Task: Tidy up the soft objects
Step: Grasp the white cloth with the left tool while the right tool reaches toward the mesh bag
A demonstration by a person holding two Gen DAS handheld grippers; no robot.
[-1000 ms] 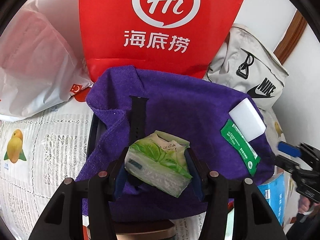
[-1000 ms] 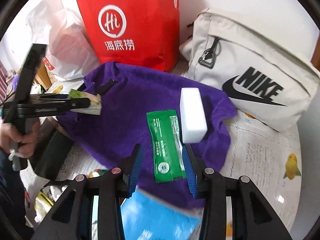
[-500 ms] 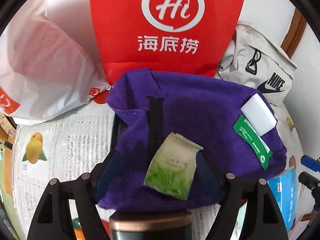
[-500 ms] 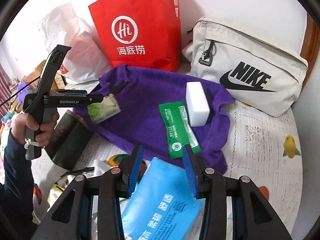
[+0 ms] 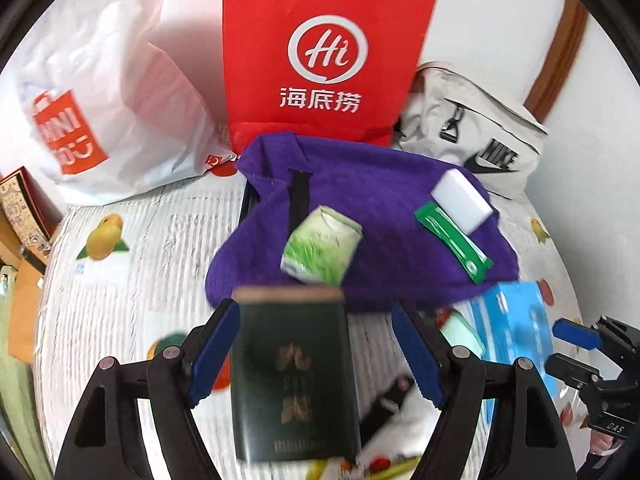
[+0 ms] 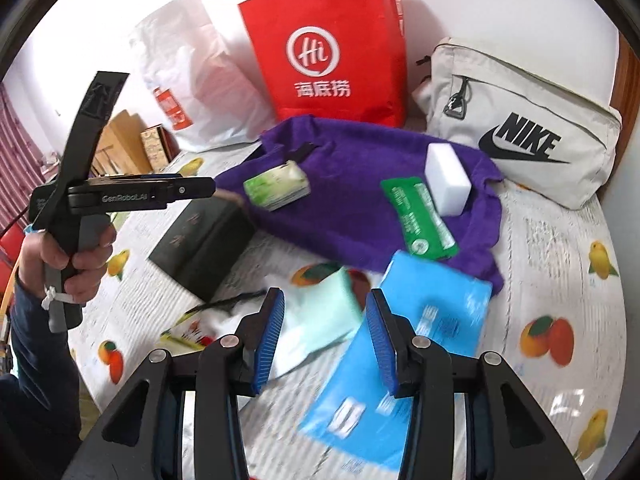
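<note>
A table covered by a fruit-printed cloth [image 6: 560,248] carries all items. Against the wall stand a red paper bag [image 6: 328,52], a white plastic bag [image 5: 92,92] to its left and a beige Nike bag [image 6: 520,128] to its right. In front of them lies a crumpled purple towel [image 6: 352,200], bearing a white sponge block [image 6: 446,178], a green sachet [image 6: 420,216] just beside the block, a green tissue pack [image 6: 278,186] toward the towel's left part, and a black strap [image 5: 298,196] behind that pack. A dark green box [image 5: 292,376] stands at the towel's near left edge. A blue packet [image 6: 408,352] overlaps the towel's near right corner, with a pale mint pouch [image 6: 320,320] to its left. The left gripper [image 5: 316,352] is spread wide with nothing grasped, its fingers flanking the dark box without touching. The right gripper [image 6: 326,340] is likewise released and empty, hovering above the mint pouch and blue packet.
</note>
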